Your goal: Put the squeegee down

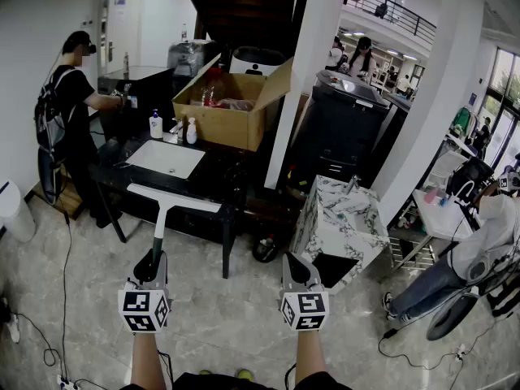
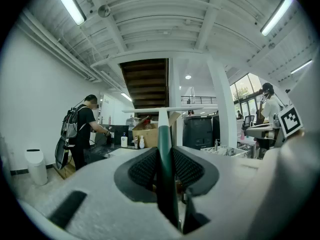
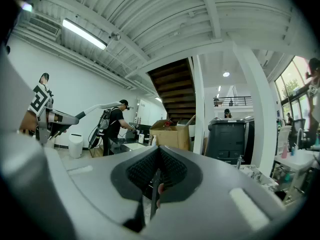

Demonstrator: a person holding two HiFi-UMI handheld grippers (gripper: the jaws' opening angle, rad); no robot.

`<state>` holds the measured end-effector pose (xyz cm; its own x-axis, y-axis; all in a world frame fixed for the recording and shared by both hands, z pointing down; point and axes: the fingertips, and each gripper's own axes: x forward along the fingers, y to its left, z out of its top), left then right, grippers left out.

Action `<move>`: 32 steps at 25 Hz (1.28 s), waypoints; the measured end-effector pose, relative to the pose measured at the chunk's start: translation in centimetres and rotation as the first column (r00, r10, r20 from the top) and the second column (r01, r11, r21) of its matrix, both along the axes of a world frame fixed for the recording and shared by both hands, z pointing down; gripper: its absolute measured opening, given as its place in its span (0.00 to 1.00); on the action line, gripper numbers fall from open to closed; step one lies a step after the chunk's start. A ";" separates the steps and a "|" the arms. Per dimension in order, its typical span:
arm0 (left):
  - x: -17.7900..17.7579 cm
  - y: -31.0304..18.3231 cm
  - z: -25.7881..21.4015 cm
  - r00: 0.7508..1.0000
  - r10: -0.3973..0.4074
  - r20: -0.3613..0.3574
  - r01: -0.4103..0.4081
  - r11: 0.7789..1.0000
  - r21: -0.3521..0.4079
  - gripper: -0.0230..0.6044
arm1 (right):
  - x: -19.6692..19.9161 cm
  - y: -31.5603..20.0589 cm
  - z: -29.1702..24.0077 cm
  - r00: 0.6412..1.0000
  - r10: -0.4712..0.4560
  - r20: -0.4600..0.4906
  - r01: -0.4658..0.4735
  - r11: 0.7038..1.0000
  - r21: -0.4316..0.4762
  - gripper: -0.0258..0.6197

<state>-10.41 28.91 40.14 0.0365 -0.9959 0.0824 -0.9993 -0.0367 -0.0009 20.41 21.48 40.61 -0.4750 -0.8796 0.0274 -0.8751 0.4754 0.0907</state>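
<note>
The squeegee has a dark green handle, a white shaft and a long white blade. My left gripper is shut on the green handle and holds it level, with the blade out over the front edge of the black table. In the left gripper view the handle runs straight out between the two pads, and the blade lies crosswise at the far end. My right gripper hangs beside it, shut and empty. The right gripper view shows its pads closed together and the squeegee off to the left.
On the black table are a white sink basin, soap bottles and an open cardboard box. A marble-patterned sink counter stands ahead on the right. One person stands at the left, another sits at the right. Cables cross the floor.
</note>
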 end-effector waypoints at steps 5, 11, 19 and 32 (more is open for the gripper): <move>0.4 -0.5 -0.5 1.000 0.015 0.011 -0.015 1.000 0.007 0.20 | 0.3 -0.1 -0.3 1.000 0.012 0.001 -0.012 1.000 0.006 0.06; 0.4 -0.5 -0.5 1.000 0.013 0.019 -0.013 1.000 0.008 0.20 | 0.3 -0.1 -0.4 1.000 0.000 0.003 0.000 1.000 0.016 0.06; -0.1 -0.8 -0.4 1.000 0.017 0.023 -0.017 1.000 0.007 0.20 | -0.2 -0.5 -0.6 1.000 -0.006 0.011 0.006 1.000 0.021 0.06; -3.2 -0.6 0.8 0.997 0.074 0.029 -0.074 0.997 -0.015 0.20 | -3.9 1.0 1.5 1.000 0.025 0.012 -0.025 1.000 -0.014 0.06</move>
<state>-13.62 28.36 40.92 0.1074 -0.9893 0.0984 -0.9934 -0.1108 -0.0298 16.48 22.52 42.10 -0.4534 -0.8907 0.0345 -0.8876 0.4547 0.0735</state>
